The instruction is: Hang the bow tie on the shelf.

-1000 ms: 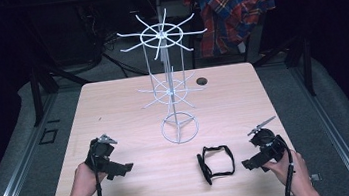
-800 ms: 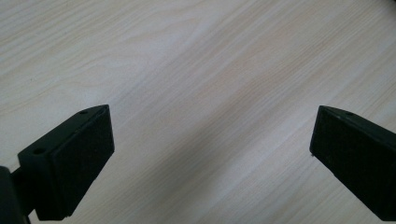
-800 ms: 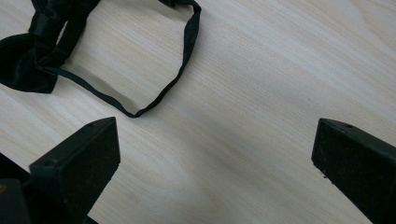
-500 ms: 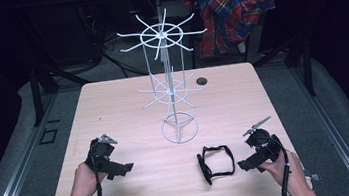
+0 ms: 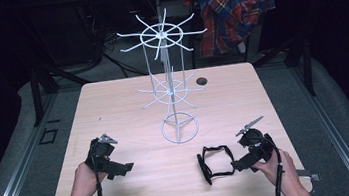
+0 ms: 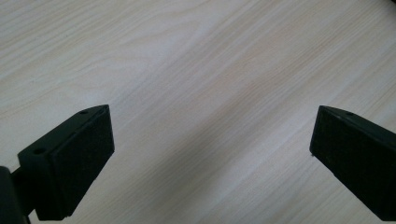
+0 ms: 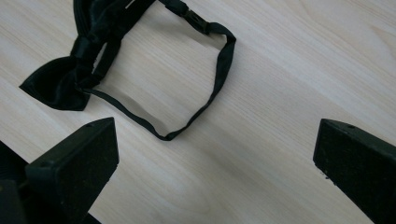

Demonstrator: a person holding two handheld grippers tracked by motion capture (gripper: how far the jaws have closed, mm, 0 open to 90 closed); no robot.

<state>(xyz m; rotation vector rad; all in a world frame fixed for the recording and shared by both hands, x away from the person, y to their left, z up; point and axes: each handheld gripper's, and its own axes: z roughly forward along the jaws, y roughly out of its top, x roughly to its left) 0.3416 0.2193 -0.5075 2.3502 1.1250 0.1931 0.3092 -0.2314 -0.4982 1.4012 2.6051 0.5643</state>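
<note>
Bow tie: black, strap looped and clasped, flat on table near front edge, just ahead of right gripper, jaws spread wide, empty. Left gripper likewise released over bare wood. Table pale woodgrain; white wire rack mid-table; room dark.

Light fell from above onto the pale worktop, leaving the room around it almost black. Shadows on the wood were soft and faint. Both gripper views looked evenly lit, slightly soft, without glare.
</note>
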